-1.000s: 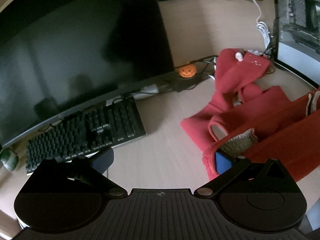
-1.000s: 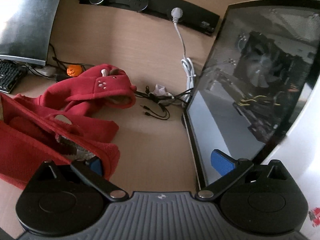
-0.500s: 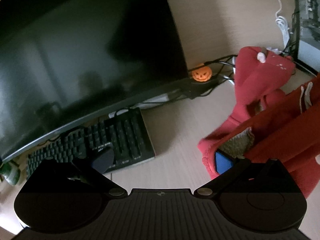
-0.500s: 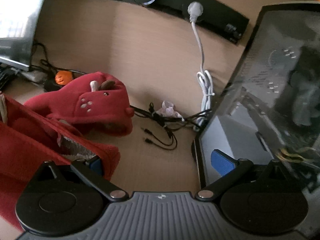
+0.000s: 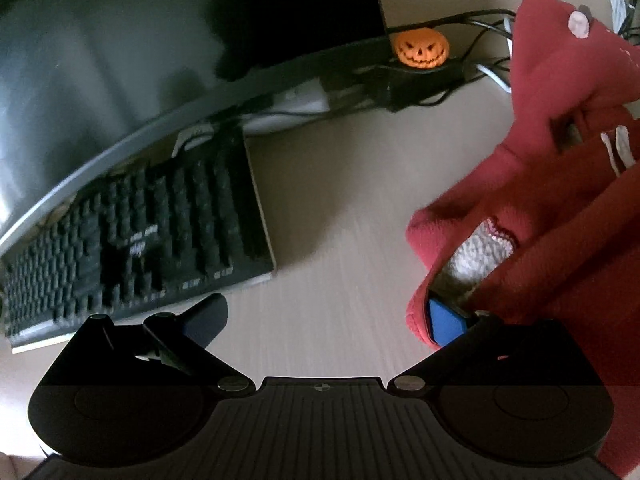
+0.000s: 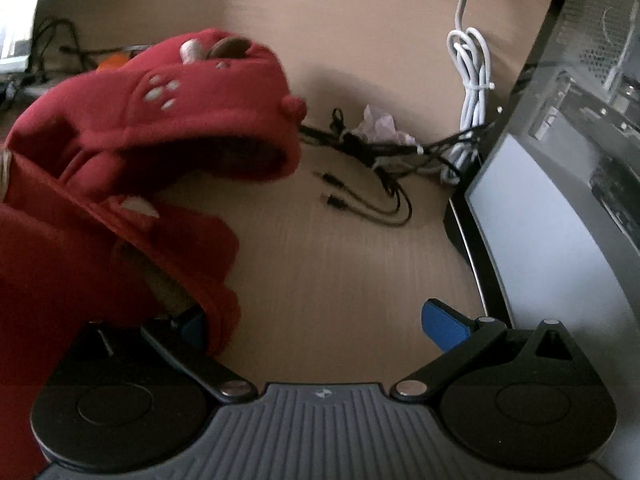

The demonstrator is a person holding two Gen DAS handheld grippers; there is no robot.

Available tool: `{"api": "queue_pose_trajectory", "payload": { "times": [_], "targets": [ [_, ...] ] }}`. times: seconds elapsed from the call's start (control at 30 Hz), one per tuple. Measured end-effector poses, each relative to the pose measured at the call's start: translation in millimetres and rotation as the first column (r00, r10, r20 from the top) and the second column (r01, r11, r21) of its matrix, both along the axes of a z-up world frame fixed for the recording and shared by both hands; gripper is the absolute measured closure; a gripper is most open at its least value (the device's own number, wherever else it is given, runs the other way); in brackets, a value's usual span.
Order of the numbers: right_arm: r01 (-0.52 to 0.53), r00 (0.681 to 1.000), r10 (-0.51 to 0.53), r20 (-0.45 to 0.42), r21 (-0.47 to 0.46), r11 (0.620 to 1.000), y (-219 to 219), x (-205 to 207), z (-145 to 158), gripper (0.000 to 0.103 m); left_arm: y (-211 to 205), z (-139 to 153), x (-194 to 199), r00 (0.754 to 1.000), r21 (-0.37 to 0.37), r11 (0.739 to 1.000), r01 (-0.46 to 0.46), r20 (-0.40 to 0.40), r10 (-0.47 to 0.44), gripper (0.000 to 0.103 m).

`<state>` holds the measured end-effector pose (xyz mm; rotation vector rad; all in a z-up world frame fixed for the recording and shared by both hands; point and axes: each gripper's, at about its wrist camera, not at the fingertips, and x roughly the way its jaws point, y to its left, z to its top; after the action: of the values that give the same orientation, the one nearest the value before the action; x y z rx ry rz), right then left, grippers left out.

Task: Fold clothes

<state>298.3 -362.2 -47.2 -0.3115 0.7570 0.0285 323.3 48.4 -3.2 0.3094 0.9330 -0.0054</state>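
Observation:
A red fleece hoodie (image 5: 560,240) fills the right side of the left wrist view, its hood (image 5: 560,72) lying at the back. My left gripper (image 5: 326,316) is open, with the hem's pale lining draped over its right blue fingertip (image 5: 444,322); the left finger hangs free above the desk. In the right wrist view the hoodie (image 6: 100,240) is bunched at the left, and its hood (image 6: 200,112) shows paw prints. My right gripper (image 6: 316,326) is open too. Its left fingertip (image 6: 194,328) is tucked under the red hem; the right finger is bare.
A black keyboard (image 5: 140,248) and a dark curved monitor (image 5: 160,60) stand to the left. An orange pumpkin figure (image 5: 419,50) sits on the monitor's foot. Black cables (image 6: 372,152), a coiled white cable (image 6: 474,76) and a glass-sided computer case (image 6: 560,160) are at the right.
Both grippers have moved forward toward the back of the desk, carrying the red hem toward the hood. The hood, pumpkin and cables now look much closer.

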Motion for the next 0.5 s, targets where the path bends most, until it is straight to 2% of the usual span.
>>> {"api": "queue_pose_trajectory", "payload": {
  "times": [0.17, 0.23, 0.37, 0.4, 0.47, 0.5],
  "targets": [
    [-0.027, 0.999, 0.027, -0.031, 0.007, 1.0, -26, -64, 17, 0.0, 10, 8, -52, 0.999, -0.039, 0.999, 0.026, -0.041, -0.028, 0.0],
    [-0.05, 0.999, 0.05, 0.004, 0.004, 0.999, -26, -80, 40, 0.0, 14, 12, -73, 0.998, -0.057, 0.998, 0.04, -0.055, -0.043, 0.0],
    [-0.016, 0.993, 0.011, 0.119, 0.039, 0.999, -21, -63, 81, 0.0, 9, 38, -53, 0.998, -0.082, 0.995, 0.062, 0.035, -0.059, 0.0],
    [-0.005, 0.995, 0.0, 0.103, 0.046, 0.999, -17, -52, 81, 0.0, 8, 44, -48, 0.996, -0.088, 0.994, 0.067, 0.058, -0.062, 0.0],
    [0.008, 0.998, -0.005, -0.065, 0.054, 0.998, -6, -17, 60, 0.0, 6, 56, -38, 0.992, -0.1, 0.992, 0.079, 0.104, -0.069, 0.0],
    [0.015, 0.994, -0.007, -0.106, 0.078, 0.997, -5, -9, 57, 0.0, 4, 62, -32, 0.99, -0.106, 0.991, 0.084, 0.123, -0.071, 0.0]
  ]
}}
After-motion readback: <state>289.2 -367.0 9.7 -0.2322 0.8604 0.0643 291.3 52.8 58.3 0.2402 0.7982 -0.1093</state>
